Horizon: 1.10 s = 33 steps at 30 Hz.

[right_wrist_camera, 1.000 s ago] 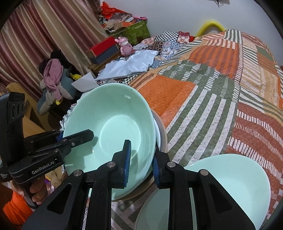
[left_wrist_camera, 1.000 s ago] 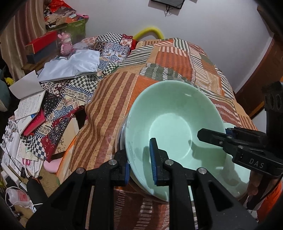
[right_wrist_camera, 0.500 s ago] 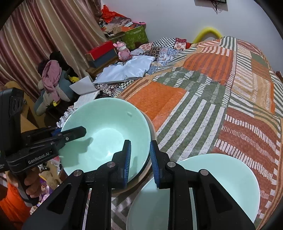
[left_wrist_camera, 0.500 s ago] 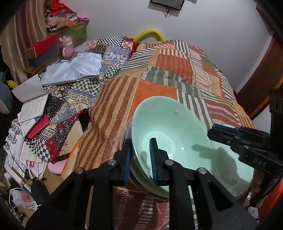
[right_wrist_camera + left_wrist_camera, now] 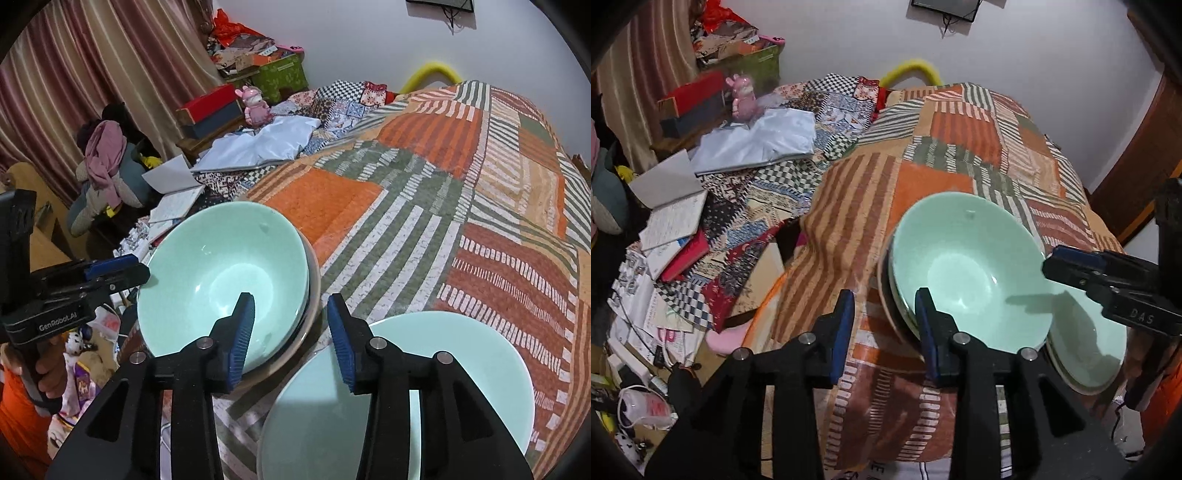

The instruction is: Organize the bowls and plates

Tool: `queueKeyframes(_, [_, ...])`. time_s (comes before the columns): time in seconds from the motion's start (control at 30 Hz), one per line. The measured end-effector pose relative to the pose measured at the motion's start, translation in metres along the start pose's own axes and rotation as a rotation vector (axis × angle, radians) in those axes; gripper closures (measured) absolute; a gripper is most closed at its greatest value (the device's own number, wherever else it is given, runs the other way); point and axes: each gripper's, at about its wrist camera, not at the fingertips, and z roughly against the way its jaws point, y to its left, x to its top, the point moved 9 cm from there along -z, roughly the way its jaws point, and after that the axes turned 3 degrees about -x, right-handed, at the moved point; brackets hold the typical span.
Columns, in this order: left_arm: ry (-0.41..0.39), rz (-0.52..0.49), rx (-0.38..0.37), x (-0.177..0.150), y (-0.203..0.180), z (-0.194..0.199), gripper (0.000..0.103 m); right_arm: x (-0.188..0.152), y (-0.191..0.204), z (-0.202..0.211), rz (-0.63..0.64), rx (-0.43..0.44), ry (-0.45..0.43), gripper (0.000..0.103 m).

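Glossy mint-green bowl [image 5: 967, 273] sitting nested atop a stack of dishes on the striped patchwork quilt [image 5: 424, 192], beside a pale round plate [image 5: 443, 354]. Left gripper [image 5: 884, 325] and right gripper [image 5: 291, 332] both just opening, jaws straddling the bowl's rim without pressing.

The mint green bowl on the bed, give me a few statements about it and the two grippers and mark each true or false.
1. The mint green bowl sits nested on other dishes. True.
2. The left gripper is clamped on the bowl's rim. False: its jaws have just been opening and the pads stand apart, clear of the rim.
3. The right gripper holds a spoon. False: its jaws have just been opening and hold nothing.
4. A second pale green dish lies beside the stack on the patchwork bedspread. True.
5. The bowl is full of food. False: it is empty.
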Motion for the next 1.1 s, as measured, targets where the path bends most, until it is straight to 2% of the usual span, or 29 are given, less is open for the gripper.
queueKeyframes(0.27, [0.08,0.015,-0.084,-0.014,-0.011,-0.025,0.062,-0.01,0.007,-0.018,0.003,0.018,0.062,0.065])
queueKeyframes(0.5, [0.122,0.044,-0.113,-0.019,-0.015,-0.04,0.056,-0.016,0.013,-0.032,0.012,0.018,0.102,0.062])
queueKeyframes(0.67, [0.135,0.047,-0.106,-0.021,-0.017,-0.05,0.057,-0.016,0.013,-0.039,-0.008,0.03,0.117,0.062])
queueKeyframes(0.9, [0.106,0.048,-0.069,-0.017,-0.02,-0.048,0.057,-0.015,0.012,-0.036,-0.027,0.015,0.112,0.063])
queueKeyframes(1.1, [0.089,-0.007,-0.004,-0.016,-0.026,-0.042,0.057,-0.012,0.009,-0.033,-0.08,0.034,0.095,0.063])
